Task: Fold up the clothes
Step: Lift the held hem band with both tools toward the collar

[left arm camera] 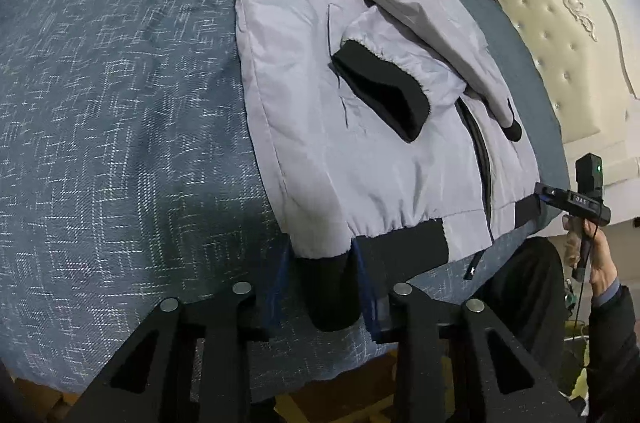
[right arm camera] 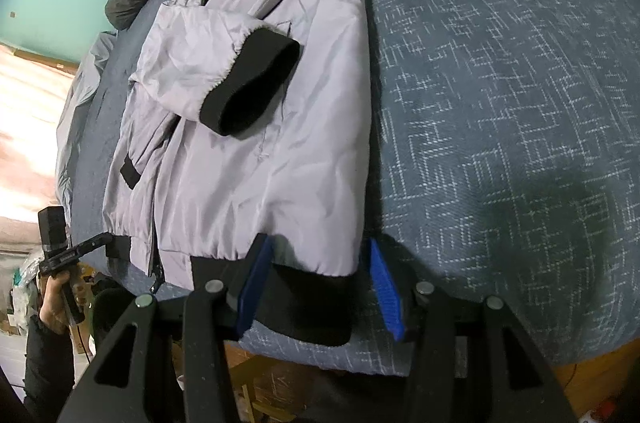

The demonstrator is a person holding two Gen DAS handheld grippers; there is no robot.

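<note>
The gray jacket (left arm camera: 320,111) lay flat on the blue bed cover (left arm camera: 120,103), sleeves crossed over its front. My left gripper (left arm camera: 326,289) had its tongs close on both sides of the black hem band (left arm camera: 332,307) at one corner; I could not tell if they pinched it. My right gripper (right arm camera: 320,287) stood open around the other corner. I needed both to bite deep into the band and then lift evenly, so the fold stayed straight.
</note>
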